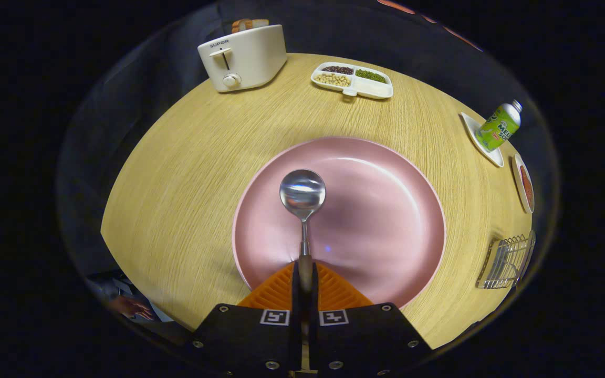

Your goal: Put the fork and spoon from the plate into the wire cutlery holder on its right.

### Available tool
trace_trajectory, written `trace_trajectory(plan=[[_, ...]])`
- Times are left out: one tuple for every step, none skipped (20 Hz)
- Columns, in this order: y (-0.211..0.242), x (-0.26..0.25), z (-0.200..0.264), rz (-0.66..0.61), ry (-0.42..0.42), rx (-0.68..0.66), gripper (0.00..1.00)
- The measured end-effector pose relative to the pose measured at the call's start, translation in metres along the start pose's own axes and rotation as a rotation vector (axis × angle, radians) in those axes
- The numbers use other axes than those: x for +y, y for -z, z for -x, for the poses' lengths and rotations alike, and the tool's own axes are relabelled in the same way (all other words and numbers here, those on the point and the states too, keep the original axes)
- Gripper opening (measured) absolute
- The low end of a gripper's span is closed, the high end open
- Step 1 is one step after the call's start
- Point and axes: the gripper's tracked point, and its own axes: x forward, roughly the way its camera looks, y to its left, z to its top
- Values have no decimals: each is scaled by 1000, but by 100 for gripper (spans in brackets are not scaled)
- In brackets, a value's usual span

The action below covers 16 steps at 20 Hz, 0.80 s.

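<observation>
My gripper is shut on the handle of a metal spoon. The spoon points straight ahead from between the fingers, its round bowl held over the pink plate. The plate lies on the wooden table just beyond the fingers, with nothing else resting on it. The wire cutlery holder stands to the right of the plate, close to the table's edge. I cannot tell what it holds.
A white toaster with bread in it stands at the table's far left. A divided dish of beans sits at the far middle. A green bottle on a white saucer and a small dish lie beyond the holder.
</observation>
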Motion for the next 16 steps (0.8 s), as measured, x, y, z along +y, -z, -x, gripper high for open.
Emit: trace_trajectory(plan=[[-2,-4,5,-10,-9,-19,6],[-5,-11,12,-21,-9,-41,6],[-7,-17,21,-39,-14,-67,5],[-9,-27,29,-62,-12,-91,5],[-9,-38,41,-86,-7,-113,6],[-8,-52,52,-110,6,-139,6],[-4,-67,63,-128,22,-153,5],[0,-83,74,-145,44,-165,5],[4,-100,85,-162,67,-179,5],[9,-117,96,-179,86,-193,5],[13,-133,107,-198,102,-206,5],[15,-147,117,-216,117,-222,5],[17,-160,126,-231,132,-237,5],[19,-172,135,-244,146,-251,5],[20,-183,144,-257,158,-265,5],[20,-193,152,-270,166,-278,5]])
